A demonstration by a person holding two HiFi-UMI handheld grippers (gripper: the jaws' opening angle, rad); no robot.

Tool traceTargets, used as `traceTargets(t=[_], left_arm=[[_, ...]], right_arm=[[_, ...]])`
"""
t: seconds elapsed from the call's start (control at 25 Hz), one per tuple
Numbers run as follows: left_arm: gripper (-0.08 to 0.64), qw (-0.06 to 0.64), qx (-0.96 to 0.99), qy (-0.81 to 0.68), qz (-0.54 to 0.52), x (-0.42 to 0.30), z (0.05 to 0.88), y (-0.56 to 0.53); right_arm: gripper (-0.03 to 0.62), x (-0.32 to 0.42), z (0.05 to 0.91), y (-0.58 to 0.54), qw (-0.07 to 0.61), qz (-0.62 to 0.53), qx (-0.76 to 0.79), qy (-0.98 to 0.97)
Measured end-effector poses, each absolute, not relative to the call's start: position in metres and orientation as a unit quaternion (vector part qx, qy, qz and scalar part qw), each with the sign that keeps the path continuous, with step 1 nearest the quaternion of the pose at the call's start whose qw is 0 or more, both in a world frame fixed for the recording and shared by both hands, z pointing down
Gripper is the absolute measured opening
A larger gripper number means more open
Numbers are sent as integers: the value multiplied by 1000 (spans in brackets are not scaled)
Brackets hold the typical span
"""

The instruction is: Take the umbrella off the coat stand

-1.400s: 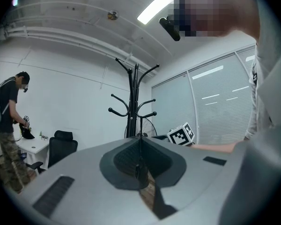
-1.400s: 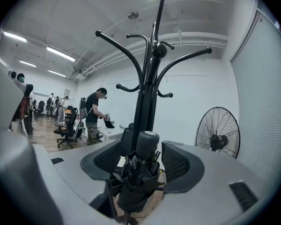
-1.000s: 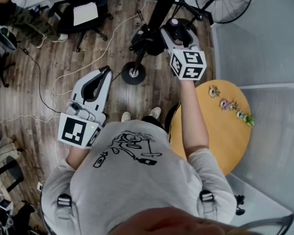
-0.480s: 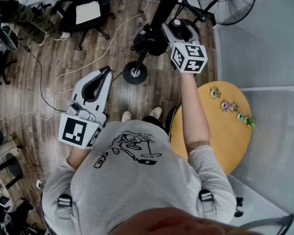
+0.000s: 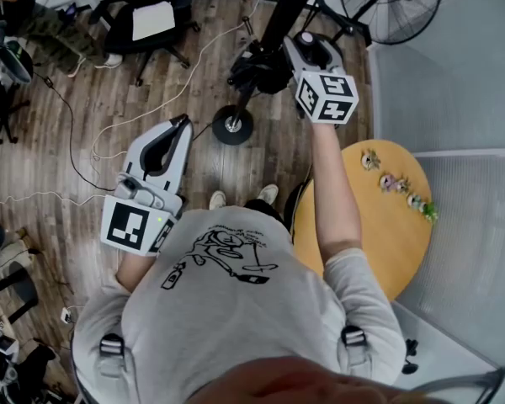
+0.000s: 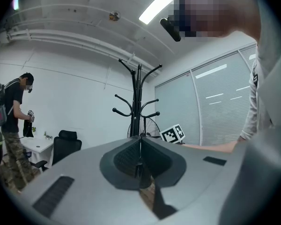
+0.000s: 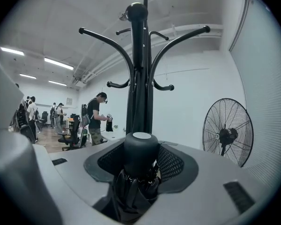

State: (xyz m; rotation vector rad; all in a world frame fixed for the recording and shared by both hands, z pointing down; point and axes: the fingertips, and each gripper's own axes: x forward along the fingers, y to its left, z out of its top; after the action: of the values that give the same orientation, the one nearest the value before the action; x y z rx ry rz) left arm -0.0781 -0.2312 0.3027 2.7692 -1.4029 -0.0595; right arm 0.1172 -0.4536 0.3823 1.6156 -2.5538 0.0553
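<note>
Right gripper [image 7: 141, 150]: jaws had just been closing and stood clamped on the rounded handle of the folded black umbrella [image 7: 131, 191]. The umbrella hung close against the near side of the coat stand [image 7: 139, 69], below its hooks, with the fan [image 7: 227, 132] farther off to the right.

Left gripper [image 6: 140, 146]: jaws together, nothing between them, held well apart from the stand on the near left.

Risks noted:
- What fastened the umbrella to the stand was not visible. A strap or loop over a hook could snag on a straight pull.
- A snag could rock or tip the stand, as nothing steadied it.
- The handle looked smooth and rounded, so it could slip from the pads under the hanging weight.
</note>
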Motion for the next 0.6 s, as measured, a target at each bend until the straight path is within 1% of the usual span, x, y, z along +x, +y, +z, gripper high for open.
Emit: traceTargets(t=[0.6], left_arm=[[11,14,892,-451,-24,-80,299,-218]], right_arm=[[219,122,356,-435,61,0,542,-838]])
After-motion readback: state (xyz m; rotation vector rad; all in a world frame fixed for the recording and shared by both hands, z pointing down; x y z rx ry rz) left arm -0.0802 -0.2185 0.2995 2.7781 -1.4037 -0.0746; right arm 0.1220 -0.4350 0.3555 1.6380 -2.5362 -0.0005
